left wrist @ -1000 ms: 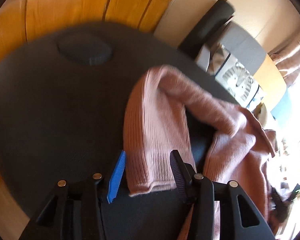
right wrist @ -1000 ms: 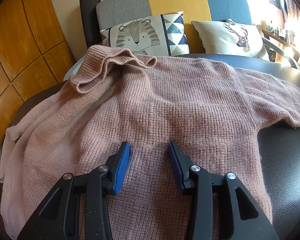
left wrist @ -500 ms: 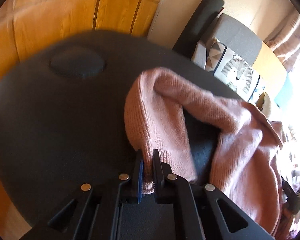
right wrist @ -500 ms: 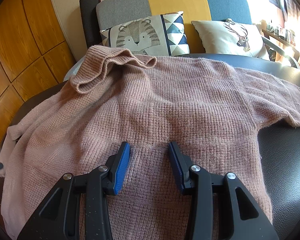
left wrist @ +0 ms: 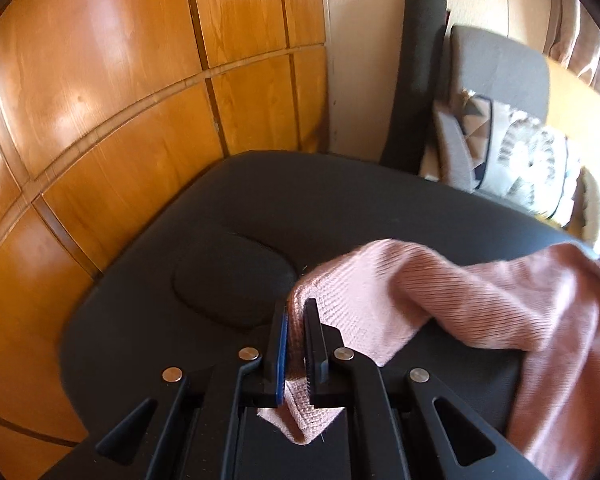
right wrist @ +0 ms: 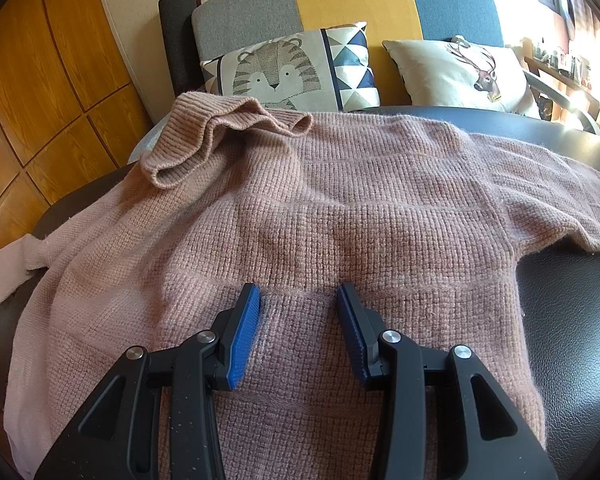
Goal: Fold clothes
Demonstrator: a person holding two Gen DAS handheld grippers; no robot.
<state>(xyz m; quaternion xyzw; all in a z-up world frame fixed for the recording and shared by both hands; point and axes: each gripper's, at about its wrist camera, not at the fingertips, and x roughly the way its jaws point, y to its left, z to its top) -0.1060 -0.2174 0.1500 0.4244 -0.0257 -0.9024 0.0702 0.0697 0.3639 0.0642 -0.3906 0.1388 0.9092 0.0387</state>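
A pink knitted sweater (right wrist: pixel 340 208) lies spread across a black leather surface (right wrist: pixel 572 320), its turtleneck collar (right wrist: pixel 220 136) bunched at the far left. In the left wrist view my left gripper (left wrist: pixel 296 320) is shut on the ribbed cuff of the sweater's sleeve (left wrist: pixel 420 292), which hangs lifted above the black surface (left wrist: pixel 228 240) and trails off to the right. In the right wrist view my right gripper (right wrist: pixel 298 298) stands open over the sweater's lower body, its blue pads (right wrist: pixel 244 332) apart with flat knit under them. The lifted sleeve cuff (right wrist: pixel 4 268) shows at the left edge.
Wooden wall panels (left wrist: pixel 120 80) rise to the left. Behind the surface stands a grey, yellow and blue sofa (right wrist: pixel 340 0) with a tiger cushion (right wrist: pixel 284 68) and a deer cushion (right wrist: pixel 460 72). A rolled black mat (right wrist: pixel 178 40) leans beside it.
My left gripper closed on the sleeve cuff, then lifted and turned with it, pulling the sleeve up off the black surface. The right gripper has stayed still.
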